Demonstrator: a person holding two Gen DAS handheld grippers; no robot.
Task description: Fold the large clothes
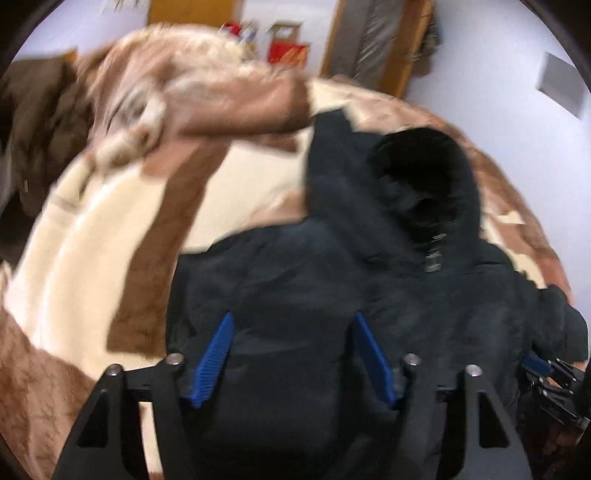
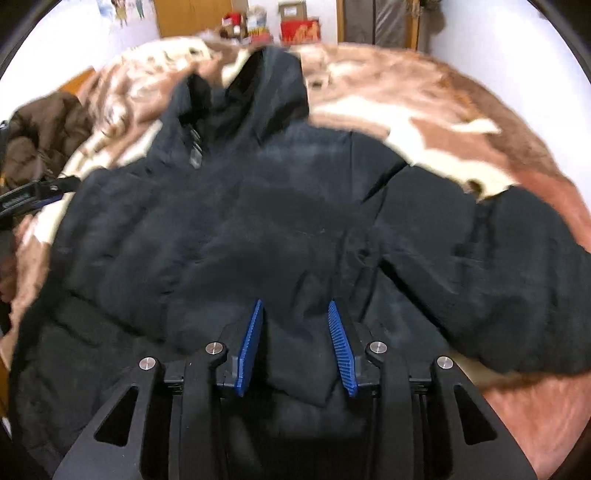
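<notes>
A large dark navy hooded puffer jacket (image 1: 332, 266) lies front up on a brown and cream fleece blanket (image 1: 88, 236); its hood (image 1: 421, 173) points away from me. In the right wrist view the jacket (image 2: 229, 221) fills the middle, with one sleeve (image 2: 491, 266) stretched to the right. My left gripper (image 1: 291, 321) is open, jaws wide apart, above the jacket's lower left part. My right gripper (image 2: 295, 306) is open, with a bunch of the jacket's hem fabric between its blue pads (image 2: 249, 347); whether they pinch it is unclear. The right gripper also shows in the left wrist view (image 1: 554, 380) at the right edge.
A brown jacket (image 2: 40, 136) lies heaped at the blanket's left. A bunched fold of blanket (image 1: 192, 96) rises behind the jacket. Red boxes (image 2: 299, 29), wooden doors (image 1: 376, 40) and a white wall stand at the back.
</notes>
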